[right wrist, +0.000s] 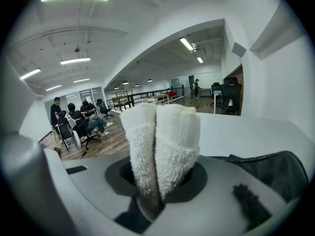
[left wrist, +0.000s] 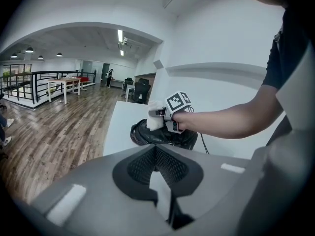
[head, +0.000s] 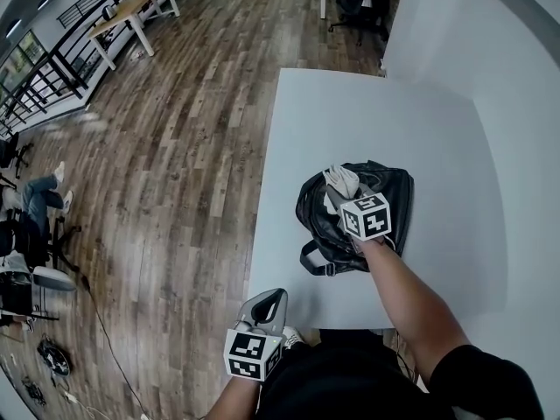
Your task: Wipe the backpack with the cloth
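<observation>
A black backpack (head: 389,191) lies on the near half of the white table (head: 350,112). My right gripper (head: 339,197) is over the bag's left part, shut on a folded white cloth (head: 341,180) that sticks up from its jaws. In the right gripper view the cloth (right wrist: 162,141) fills the middle, with the backpack (right wrist: 275,168) low at the right. The left gripper view shows the backpack (left wrist: 147,134), the cloth (left wrist: 155,116) and the right gripper (left wrist: 162,117) from the table's near side. My left gripper (head: 271,300) hangs off the table's front edge, shut and holding nothing.
Wooden floor (head: 175,164) runs along the table's left side. People sit on chairs (right wrist: 74,119) farther off to the left. A white wall (head: 516,77) stands to the right of the table. Desks and office chairs (head: 359,7) stand beyond the table's far end.
</observation>
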The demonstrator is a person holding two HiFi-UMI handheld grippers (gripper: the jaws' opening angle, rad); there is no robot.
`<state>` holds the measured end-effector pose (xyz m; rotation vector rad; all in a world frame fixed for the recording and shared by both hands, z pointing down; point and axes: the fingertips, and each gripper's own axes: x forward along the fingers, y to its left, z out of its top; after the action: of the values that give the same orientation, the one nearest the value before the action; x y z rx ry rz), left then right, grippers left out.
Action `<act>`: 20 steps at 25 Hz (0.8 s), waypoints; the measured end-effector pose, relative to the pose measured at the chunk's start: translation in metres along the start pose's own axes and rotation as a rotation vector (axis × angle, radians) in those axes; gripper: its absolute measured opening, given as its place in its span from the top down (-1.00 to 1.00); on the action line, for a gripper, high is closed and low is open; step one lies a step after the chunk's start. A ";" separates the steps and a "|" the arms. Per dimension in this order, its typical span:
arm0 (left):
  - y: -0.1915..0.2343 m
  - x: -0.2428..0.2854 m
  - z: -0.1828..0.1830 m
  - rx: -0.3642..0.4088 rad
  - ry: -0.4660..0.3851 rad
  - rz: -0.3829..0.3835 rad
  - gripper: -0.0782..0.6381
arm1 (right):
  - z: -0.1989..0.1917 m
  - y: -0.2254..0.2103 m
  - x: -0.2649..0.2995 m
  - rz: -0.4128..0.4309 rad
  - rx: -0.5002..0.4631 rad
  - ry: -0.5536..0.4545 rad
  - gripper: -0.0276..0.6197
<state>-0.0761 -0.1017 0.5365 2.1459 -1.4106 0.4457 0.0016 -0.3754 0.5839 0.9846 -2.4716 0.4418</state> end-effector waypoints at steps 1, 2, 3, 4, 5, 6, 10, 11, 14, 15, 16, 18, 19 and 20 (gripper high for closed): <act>-0.001 0.000 0.000 0.003 0.000 -0.004 0.76 | 0.001 -0.002 -0.003 -0.006 0.001 -0.002 0.64; -0.002 0.000 0.001 0.003 -0.001 -0.008 0.76 | 0.001 -0.004 -0.006 -0.012 0.003 -0.004 0.64; -0.003 0.000 0.002 0.000 -0.003 -0.011 0.76 | 0.001 -0.006 -0.008 -0.017 0.004 -0.006 0.64; -0.004 0.001 0.003 -0.004 -0.006 -0.015 0.76 | 0.001 -0.007 -0.011 -0.023 0.005 -0.008 0.64; -0.005 0.001 0.004 -0.006 -0.008 -0.018 0.76 | 0.001 -0.009 -0.013 -0.030 0.006 -0.010 0.64; -0.006 0.002 0.004 -0.003 -0.008 -0.024 0.76 | 0.001 -0.011 -0.016 -0.035 0.007 -0.012 0.64; -0.013 0.005 0.009 0.011 -0.013 -0.048 0.76 | 0.005 -0.017 -0.027 -0.056 0.010 -0.025 0.64; -0.014 0.005 0.010 0.012 -0.014 -0.053 0.76 | 0.006 -0.019 -0.031 -0.061 0.010 -0.029 0.64; -0.017 0.007 0.010 0.023 -0.015 -0.066 0.76 | 0.009 -0.023 -0.041 -0.077 0.011 -0.040 0.64; -0.019 0.007 0.011 0.025 -0.016 -0.071 0.76 | 0.009 -0.025 -0.044 -0.083 0.013 -0.043 0.64; -0.020 0.007 0.012 0.026 -0.017 -0.077 0.76 | 0.010 -0.027 -0.048 -0.090 0.015 -0.046 0.64; -0.024 0.008 0.014 0.030 -0.016 -0.087 0.76 | 0.012 -0.031 -0.055 -0.101 0.021 -0.054 0.64; -0.025 0.008 0.014 0.033 -0.016 -0.092 0.76 | 0.014 -0.033 -0.058 -0.106 0.022 -0.058 0.64; -0.027 0.009 0.016 0.036 -0.018 -0.097 0.76 | 0.015 -0.035 -0.062 -0.112 0.024 -0.062 0.64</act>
<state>-0.0478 -0.1088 0.5216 2.2411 -1.3105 0.4196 0.0622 -0.3711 0.5442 1.1559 -2.4557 0.4111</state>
